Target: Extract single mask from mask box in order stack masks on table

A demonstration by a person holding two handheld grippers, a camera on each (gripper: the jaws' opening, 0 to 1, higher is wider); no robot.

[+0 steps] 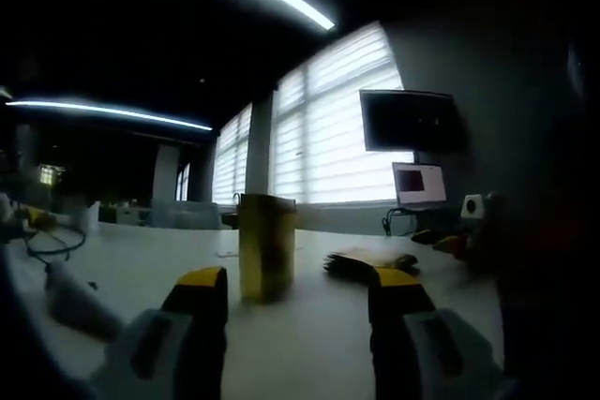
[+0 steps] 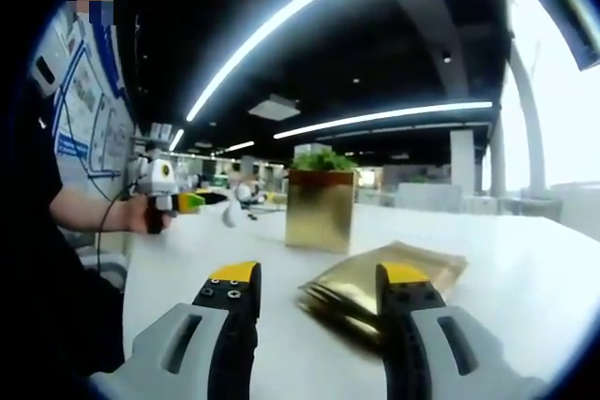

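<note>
An upright gold mask box (image 1: 267,246) stands on the white table (image 1: 319,334) ahead of my left gripper (image 1: 300,289), which is open with nothing between its yellow-tipped jaws. To the box's right lies a flat pile of gold mask packets (image 1: 367,262). In the right gripper view the same box (image 2: 321,213) has something green at its top. The gold packets (image 2: 386,280) lie just beyond my right gripper (image 2: 319,280), partly behind its right jaw. That gripper is open and holds nothing. A hand holds the left gripper (image 2: 178,201) at the far left.
A white object (image 1: 77,299) and cables (image 1: 49,243) lie on the table's left part. A dark wall monitor (image 1: 409,121) and a laptop (image 1: 419,185) sit at the far side by bright windows. The person's dark sleeve (image 2: 56,306) is at the left.
</note>
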